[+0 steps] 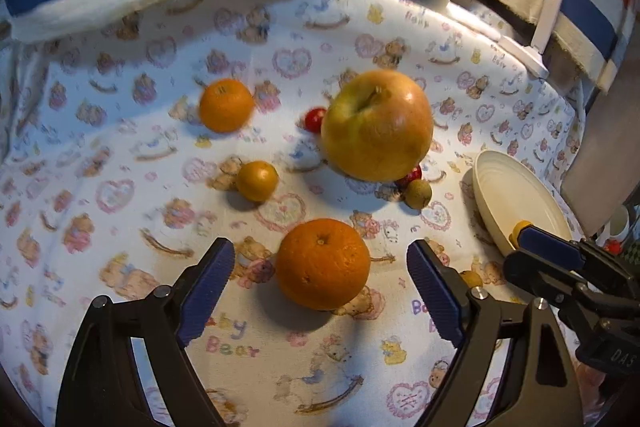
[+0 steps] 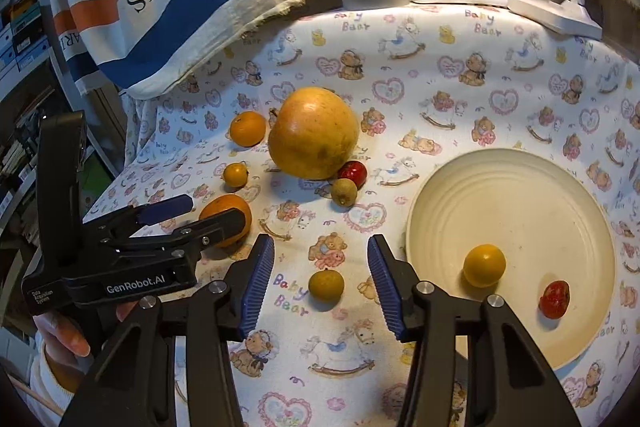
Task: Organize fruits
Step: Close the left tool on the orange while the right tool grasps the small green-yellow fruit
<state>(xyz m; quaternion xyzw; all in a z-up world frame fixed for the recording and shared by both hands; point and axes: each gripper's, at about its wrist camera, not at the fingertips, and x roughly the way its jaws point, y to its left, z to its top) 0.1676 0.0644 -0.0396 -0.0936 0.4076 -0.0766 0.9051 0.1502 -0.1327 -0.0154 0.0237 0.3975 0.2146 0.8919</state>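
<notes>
On plate: just two small fruits so far.
Orange, apple, rest still out; both grippers gaping, holding nothing.

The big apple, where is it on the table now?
The big apple sits mid-table in the right wrist view, left of the plate, with a small orange at its left and a red fruit touching its lower right.
</notes>
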